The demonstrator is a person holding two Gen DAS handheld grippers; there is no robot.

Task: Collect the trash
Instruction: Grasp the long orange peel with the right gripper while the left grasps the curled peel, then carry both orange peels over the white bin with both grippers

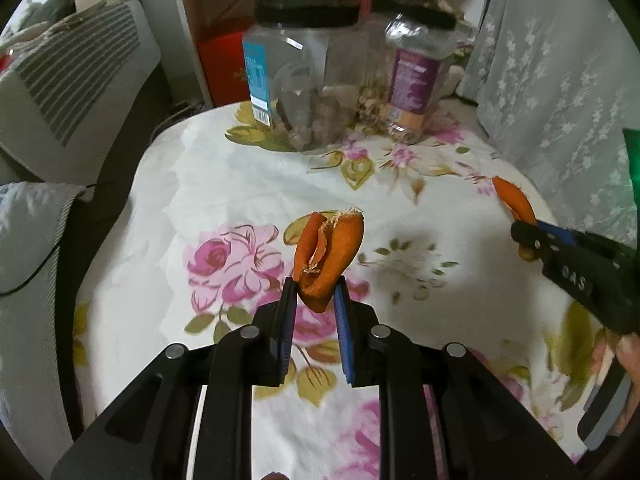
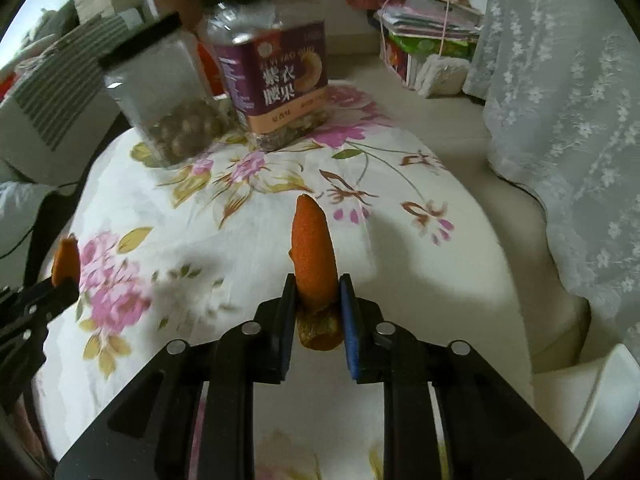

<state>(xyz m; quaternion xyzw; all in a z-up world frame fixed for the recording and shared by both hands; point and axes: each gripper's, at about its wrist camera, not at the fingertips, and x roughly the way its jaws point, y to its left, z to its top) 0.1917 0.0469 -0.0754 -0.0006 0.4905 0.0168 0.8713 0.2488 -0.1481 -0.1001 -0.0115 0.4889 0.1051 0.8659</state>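
Two pieces of orange peel are up off the flowered tablecloth, one clamped in each gripper.

Left gripper pinches a curled peel at its lower end; right gripper is closed on a long strip near its base. Peel looks light, leathery and bendy, so a firm pinch low down should hold. Two plastic jars stand at the far edge, well apart; nothing blocks the way.

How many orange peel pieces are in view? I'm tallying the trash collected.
2: a curled orange peel gripped in the left claw, and a long orange peel gripped in the right claw. None visible on the tablecloth.
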